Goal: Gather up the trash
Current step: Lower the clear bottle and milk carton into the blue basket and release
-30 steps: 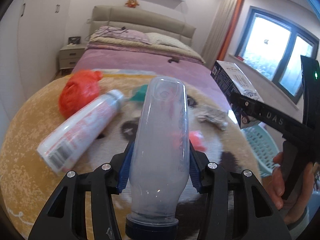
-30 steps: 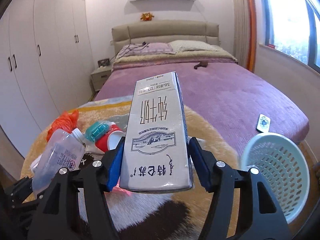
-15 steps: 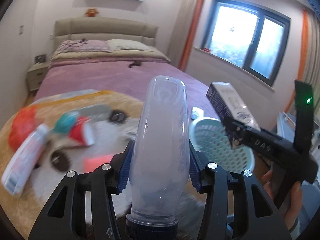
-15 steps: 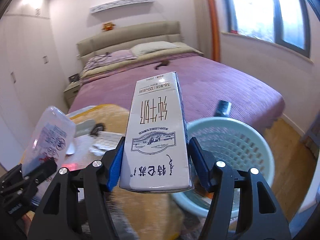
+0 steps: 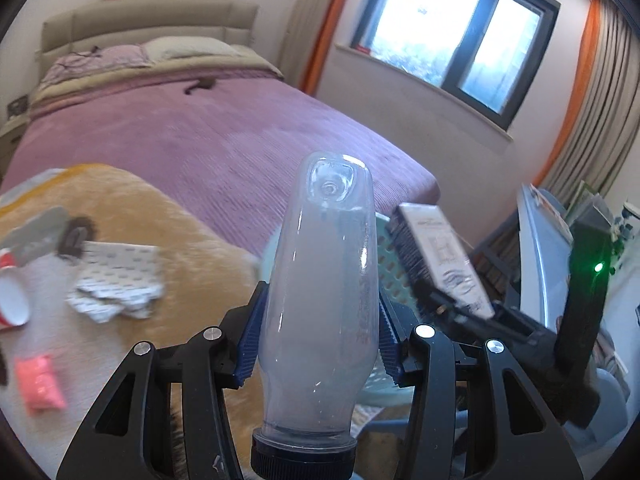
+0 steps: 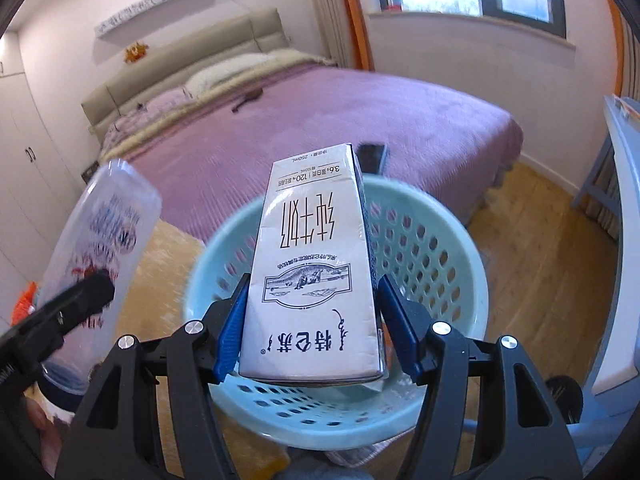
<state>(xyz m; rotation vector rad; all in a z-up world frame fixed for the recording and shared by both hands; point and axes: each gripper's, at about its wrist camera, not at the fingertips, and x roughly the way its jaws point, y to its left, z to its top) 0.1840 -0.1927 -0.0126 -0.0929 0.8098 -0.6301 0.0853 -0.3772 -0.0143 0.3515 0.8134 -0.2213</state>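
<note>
Carton and bottle were held over the basket for dropping.

A stiff paper milk carton (image 6: 316, 268) was pinched by the right gripper (image 6: 312, 320), its long axis along the fingers, directly above the perforated pale-green plastic basket (image 6: 448, 240). A smooth clear plastic bottle (image 5: 324, 280), cap toward the camera, was clamped by the left gripper (image 5: 320, 336), beside the basket's rim; the right hand was judged nearer.

Lighting: daylight from the window (image 5: 456, 36), blown out to white glare, room evenly bright. Blur: motion smear on the bed (image 5: 224, 132), the crumpled paper (image 5: 120, 280) and the carton (image 5: 440, 264) in the left view; the bottle (image 6: 96, 248) smeared in the right view. Sharp: the held carton's print (image 6: 312, 272). Distortion: strong fisheye bowing, black vignette at corners.
</note>
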